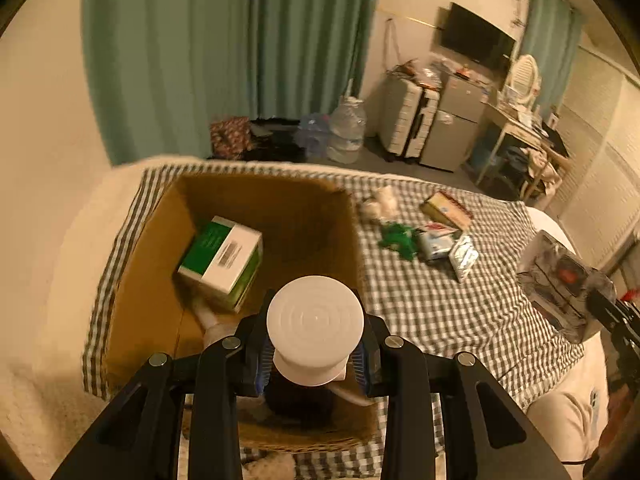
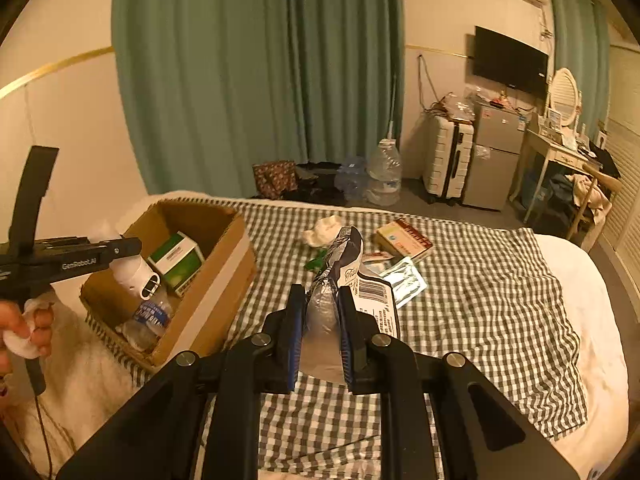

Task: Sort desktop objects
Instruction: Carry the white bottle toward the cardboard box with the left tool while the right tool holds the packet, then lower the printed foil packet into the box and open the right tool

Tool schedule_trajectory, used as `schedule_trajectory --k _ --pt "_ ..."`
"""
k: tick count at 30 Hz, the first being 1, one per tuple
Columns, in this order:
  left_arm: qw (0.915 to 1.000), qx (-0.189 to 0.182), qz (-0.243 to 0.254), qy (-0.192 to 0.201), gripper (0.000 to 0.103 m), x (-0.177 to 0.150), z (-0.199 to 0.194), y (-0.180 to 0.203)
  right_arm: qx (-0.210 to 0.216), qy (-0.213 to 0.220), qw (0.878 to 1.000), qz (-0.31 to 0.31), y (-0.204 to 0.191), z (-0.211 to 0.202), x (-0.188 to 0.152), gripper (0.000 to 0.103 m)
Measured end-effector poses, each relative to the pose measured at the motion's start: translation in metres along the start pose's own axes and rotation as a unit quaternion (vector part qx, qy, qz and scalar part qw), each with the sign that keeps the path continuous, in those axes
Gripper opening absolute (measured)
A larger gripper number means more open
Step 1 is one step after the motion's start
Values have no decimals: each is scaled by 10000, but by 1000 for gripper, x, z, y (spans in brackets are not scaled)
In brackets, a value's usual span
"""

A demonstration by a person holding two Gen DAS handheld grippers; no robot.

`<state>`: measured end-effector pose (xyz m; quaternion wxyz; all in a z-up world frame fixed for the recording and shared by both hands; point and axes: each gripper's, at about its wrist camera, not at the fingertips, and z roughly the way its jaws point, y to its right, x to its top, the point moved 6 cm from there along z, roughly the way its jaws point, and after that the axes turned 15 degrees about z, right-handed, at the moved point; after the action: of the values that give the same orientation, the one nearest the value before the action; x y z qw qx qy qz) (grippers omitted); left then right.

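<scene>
A: Left hand-held gripper (image 1: 314, 354) clamped the bottle (image 1: 315, 332) below its white cap, over the cardboard box (image 1: 152, 300); rigid, light, slippery.

B: Right hand-held gripper (image 2: 320, 332) pinched the foil pouch (image 2: 340, 280) mid-body above the bed (image 2: 480, 320); soft, crushable.

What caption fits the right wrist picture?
Right gripper clamps a crinkly silver snack bag above the checked blanket.
</scene>
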<state>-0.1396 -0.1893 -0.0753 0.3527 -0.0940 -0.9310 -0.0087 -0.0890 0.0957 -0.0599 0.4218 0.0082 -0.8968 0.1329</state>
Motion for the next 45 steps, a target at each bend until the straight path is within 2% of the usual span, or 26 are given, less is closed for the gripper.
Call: schedule_trajectory --k 5,7,8,9,10,11,14,18,22,30,32,33,34,36,42,44,45 --pt "9999 -49 -142 -78 33 -21 13 -17 -26 -111 9998 -166 -24 13 -5 16" --pt "9999 24 -59 -135 40 -26 18 -23 8 -146 9996 -230 -37 18 -7 16" --pt "9997 150 -13 -177 65 -28 20 -26 13 -156 9995 -259 -42 21 -7 16" --pt "9986 478 11 -230 92 -32 21 -32 23 -170 9994 -306 -48 22 -7 16" --pt "9974 696 -14 -206 96 -35 20 -37 38 -184 9991 -374 -56 24 -8 16" --pt "9967 801 -50 -136 97 -37 17 -40 53 -196 9988 -448 -64 26 -9 16" --pt "9971 744 -122 -97 97 -44 16 -50 136 -230 9980 -581 -85 33 -12 16" --pt "9939 1102 -17 -74 97 -46 9 -61 360 -364 9967 -635 -113 45 -15 16" --pt "9919 1272 47 15 98 -43 1 -71 586 -519 9944 -706 -139 60 -21 16" --pt "9914 1305 -59 37 98 -44 1 -88 947 -771 9903 -657 -179 92 -24 16" --pt "9919 1270 -91 0 98 -46 4 -89 1046 -774 9897 -599 -188 96 -22 30" --pt "9919 1267 -98 -26 98 -47 6 -90 1066 -778 9898 -536 -189 98 -21 60" --pt "9919 1263 -101 -41 98 -48 7 -91 1016 -727 9913 -405 -189 98 -19 82" --pt "9920 1253 -110 -59 99 -49 8 -91 955 -474 9941 -188 -186 94 -14 84" --pt "9931 1167 -146 -40 98 -49 8 -82 689 -373 9969 -14 -160 91 -6 84" --pt "9932 1130 -235 181 98 -46 0 -75 628 -410 9971 136 -145 89 -5 84" --pt "9942 995 -269 311 99 -43 -5 -67 571 -415 9973 190 -137 87 -4 84"
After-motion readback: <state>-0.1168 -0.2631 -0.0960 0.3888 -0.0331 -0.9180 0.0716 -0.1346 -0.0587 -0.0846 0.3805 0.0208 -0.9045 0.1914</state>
